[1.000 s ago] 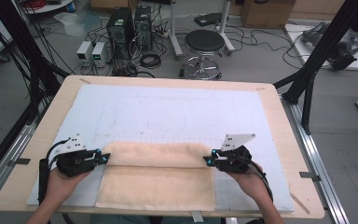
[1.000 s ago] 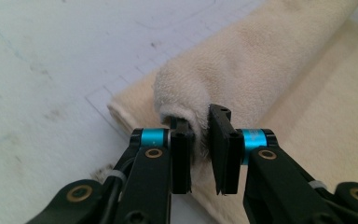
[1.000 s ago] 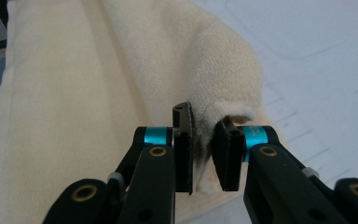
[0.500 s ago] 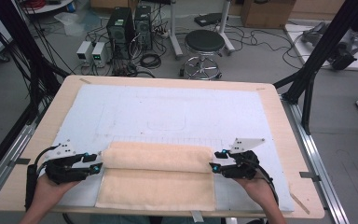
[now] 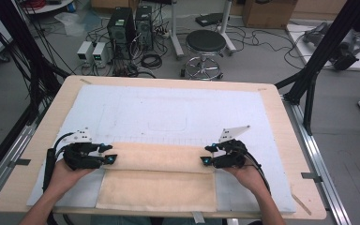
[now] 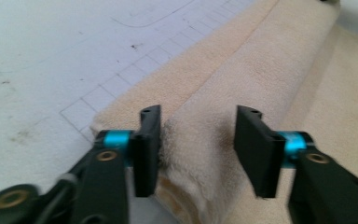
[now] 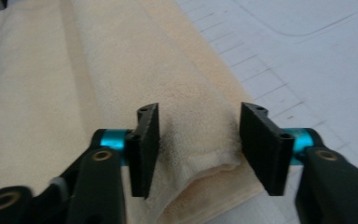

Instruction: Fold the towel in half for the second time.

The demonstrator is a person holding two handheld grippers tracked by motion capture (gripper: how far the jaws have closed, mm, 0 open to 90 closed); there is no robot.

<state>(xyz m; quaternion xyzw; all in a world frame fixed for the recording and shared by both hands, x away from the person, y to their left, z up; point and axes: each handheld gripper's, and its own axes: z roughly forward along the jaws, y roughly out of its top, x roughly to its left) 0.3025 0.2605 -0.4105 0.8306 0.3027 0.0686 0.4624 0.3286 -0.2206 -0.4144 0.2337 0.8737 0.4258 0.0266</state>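
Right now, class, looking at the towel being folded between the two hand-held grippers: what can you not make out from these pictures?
- Table near edge, high view: cut off by the frame's bottom.
- Towel underside and inner layers: hidden by its own fold.
- Left hand-held gripper, left gripper view: whether the pads press the fold; blurred.
- Right hand-held gripper, right gripper view: towel's far end cut off at the top.

The right gripper (image 7: 195,151) has its jaws spread around the towel's (image 7: 121,79) rolled end, on the white mat (image 7: 317,60)
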